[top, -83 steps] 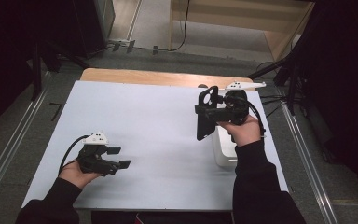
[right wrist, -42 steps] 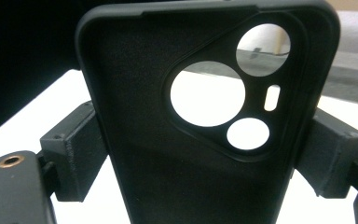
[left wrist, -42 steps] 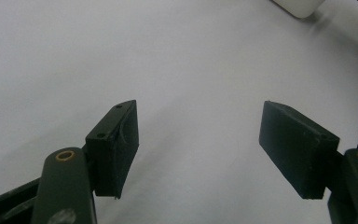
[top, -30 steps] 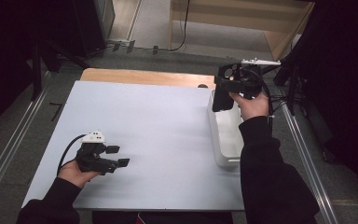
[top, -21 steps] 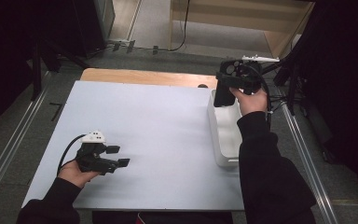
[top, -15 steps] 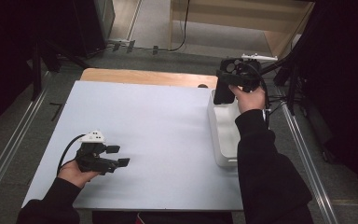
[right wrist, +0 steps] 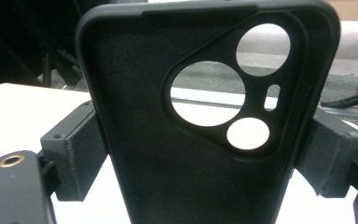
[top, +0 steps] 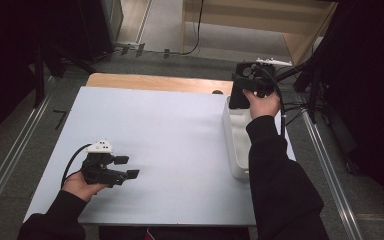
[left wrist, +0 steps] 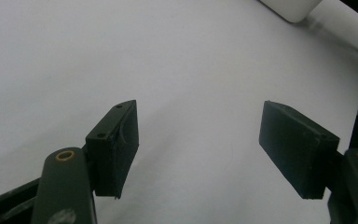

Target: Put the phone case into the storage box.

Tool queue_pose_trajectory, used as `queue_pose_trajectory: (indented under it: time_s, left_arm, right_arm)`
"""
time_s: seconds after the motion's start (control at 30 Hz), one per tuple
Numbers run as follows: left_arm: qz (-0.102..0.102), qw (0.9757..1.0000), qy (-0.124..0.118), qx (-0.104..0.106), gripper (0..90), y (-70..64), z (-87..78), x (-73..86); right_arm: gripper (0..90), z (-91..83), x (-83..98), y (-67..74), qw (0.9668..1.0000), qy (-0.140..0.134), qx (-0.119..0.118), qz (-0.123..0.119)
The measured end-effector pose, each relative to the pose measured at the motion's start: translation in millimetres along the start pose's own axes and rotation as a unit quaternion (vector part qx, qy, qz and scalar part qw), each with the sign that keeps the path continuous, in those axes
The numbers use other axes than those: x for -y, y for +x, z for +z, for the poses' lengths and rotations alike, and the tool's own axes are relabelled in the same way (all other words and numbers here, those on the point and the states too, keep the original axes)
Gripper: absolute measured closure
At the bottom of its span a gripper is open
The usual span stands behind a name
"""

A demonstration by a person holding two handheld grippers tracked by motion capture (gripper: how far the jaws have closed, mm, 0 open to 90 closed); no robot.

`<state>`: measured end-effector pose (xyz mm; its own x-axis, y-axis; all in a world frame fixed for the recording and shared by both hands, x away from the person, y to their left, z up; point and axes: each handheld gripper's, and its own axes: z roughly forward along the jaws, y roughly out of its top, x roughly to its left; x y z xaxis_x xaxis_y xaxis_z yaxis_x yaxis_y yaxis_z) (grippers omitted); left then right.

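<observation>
my right tool (top: 240, 95) clamps the black rubbery phone case (right wrist: 205, 116) by its edges over the white plastic bin (top: 237, 145), ready to drop in, while my left tool (top: 125, 167) rests open on the worktop (top: 170, 140).

Premises read as a laboratory or recording bay, not a home. A plain white tabletop (top: 165, 135) on a wooden board (top: 155, 82) stands at centre frame, ringed by black curtaining (top: 365, 75) at upper left and right. Metal rails (top: 10, 155) run along the grey carpeted floor (top: 45, 130) at both sides. Cables (top: 197, 30) trail across the floor at the top of the frame, beside a pale wooden shelf unit (top: 260, 20). Black stand legs (top: 310, 80) sit at upper right.
</observation>
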<state>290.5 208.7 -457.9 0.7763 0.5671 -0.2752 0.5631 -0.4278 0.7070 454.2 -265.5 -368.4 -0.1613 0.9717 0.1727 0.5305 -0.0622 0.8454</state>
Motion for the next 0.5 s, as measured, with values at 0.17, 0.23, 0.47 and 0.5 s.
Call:
queue_pose_trajectory:
  time_s: [0.17,0.23,0.47,0.5]
  left_arm:
    - [-0.002,1.0000,0.001,0.001,28.2,0.1,0.4,0.2]
    - [-0.001,1.0000,0.002,0.001,28.2,0.3,0.6,0.3]
    - [-0.001,1.0000,0.001,0.002,28.2,0.6,1.0,0.4]
    - [-0.002,1.0000,0.001,0.002,28.2,0.5,1.1,0.4]
  right_arm:
    - [11.9,6.9,6.3,-1.6,0.9998,-0.002,0.018,0.004]
    - [11.9,9.2,9.1,-2.7,0.9997,-0.005,0.025,0.005]
    - [11.9,15.1,20.7,-8.2,0.9989,-0.022,0.037,0.018]
    - [11.9,16.1,22.0,-8.9,0.9988,-0.021,0.038,0.021]
